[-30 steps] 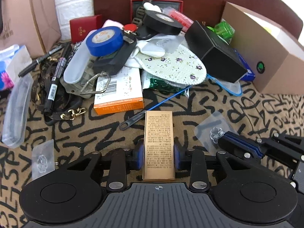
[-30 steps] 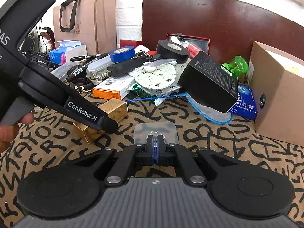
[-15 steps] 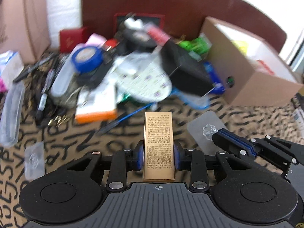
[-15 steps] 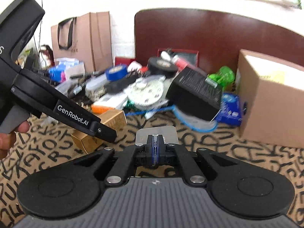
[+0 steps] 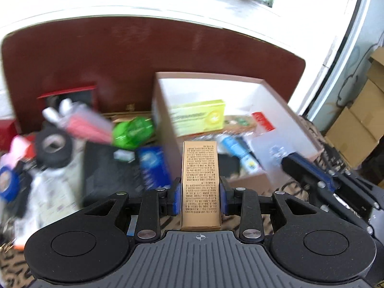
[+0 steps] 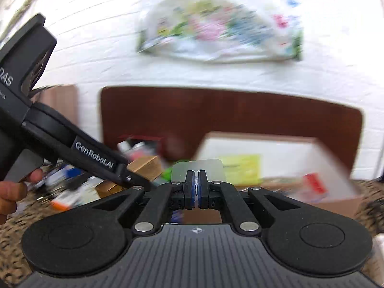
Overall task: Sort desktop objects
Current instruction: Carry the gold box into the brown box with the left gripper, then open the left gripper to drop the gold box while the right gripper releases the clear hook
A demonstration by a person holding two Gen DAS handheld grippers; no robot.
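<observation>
My left gripper (image 5: 200, 199) is shut on a tall gold carton (image 5: 200, 182) printed with small text, held in the air in front of the open cardboard box (image 5: 276, 120). My right gripper (image 6: 196, 189) is shut on a small clear plastic packet (image 6: 198, 166), also lifted and facing that box (image 6: 271, 148). The right gripper also shows at the right of the left wrist view (image 5: 309, 168), with the packet (image 5: 268, 151) over the box. The gold carton shows in the right wrist view (image 6: 144, 166) behind the left tool.
The box holds a yellow-green carton (image 5: 199, 116), a blue tube (image 5: 236, 147) and a red-labelled item (image 5: 262, 121). Left of it lies a blurred pile: black box (image 5: 108, 168), black tape roll (image 5: 54, 147), green object (image 5: 133, 132), blue tape (image 5: 7, 184). A dark red board (image 5: 144, 55) stands behind.
Both grippers have risen and swung right toward the open cardboard box, carrying the gold carton and the clear packet. The box interior has come into view; the pile has slid to the left.
</observation>
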